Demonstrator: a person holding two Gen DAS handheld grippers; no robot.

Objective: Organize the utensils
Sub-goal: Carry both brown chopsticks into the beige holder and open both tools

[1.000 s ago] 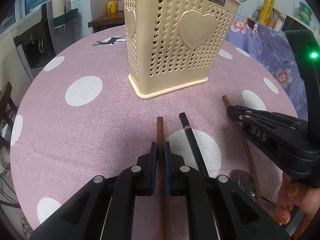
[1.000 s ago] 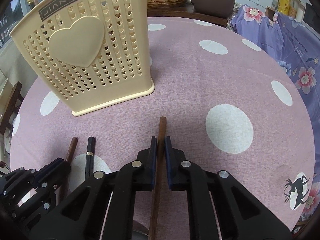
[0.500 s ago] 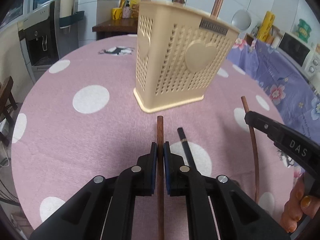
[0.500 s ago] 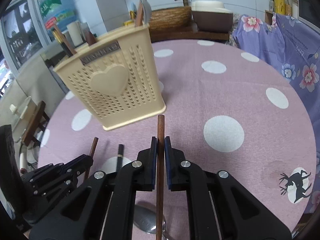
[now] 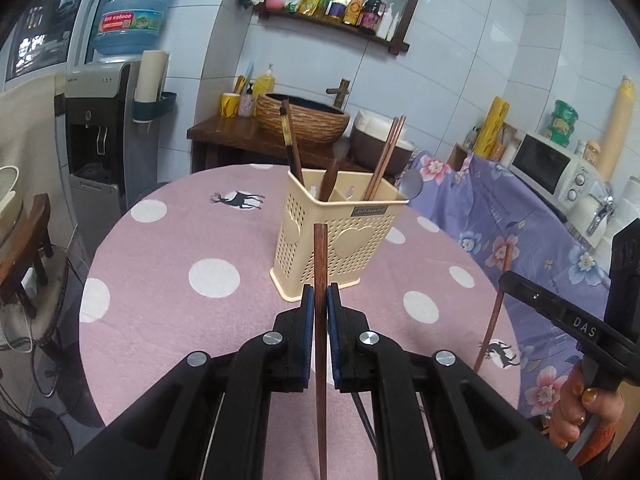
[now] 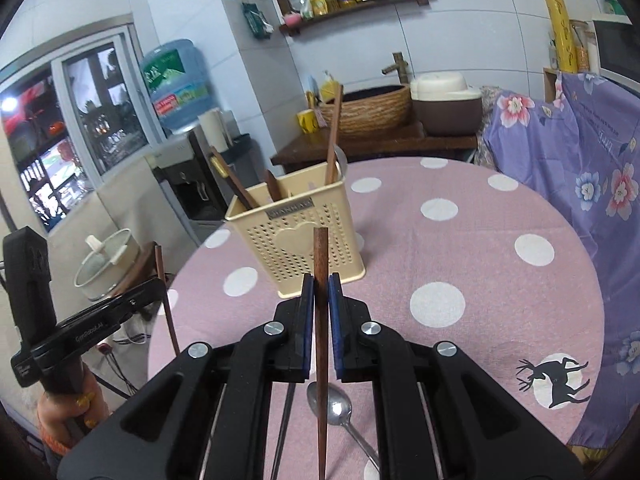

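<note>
A cream perforated utensil holder (image 5: 340, 236) (image 6: 304, 236) stands on the pink polka-dot table (image 5: 168, 280) and holds several chopsticks and a spoon. My left gripper (image 5: 320, 300) is shut on a brown wooden chopstick (image 5: 320, 264), held in the air in front of the holder. My right gripper (image 6: 321, 296) is shut on another brown chopstick (image 6: 321, 256), also raised and short of the holder. Each gripper shows in the other's view, the right gripper (image 5: 505, 278) at the right edge and the left gripper (image 6: 162, 284) at the left edge. A metal spoon (image 6: 340, 404) and a black chopstick (image 6: 286, 412) lie on the table below the right gripper.
A wooden side table with a woven basin (image 5: 304, 116) and a brown pot (image 6: 444, 108) stands behind the table. A water dispenser (image 5: 104, 120) is at the left. A floral purple cloth (image 5: 520, 232) covers furniture at the right, with a microwave (image 5: 548, 168) on it.
Both grippers have lifted their chopsticks off the table and drawn back; the holder now looks smaller and farther, and the room behind it shows.
</note>
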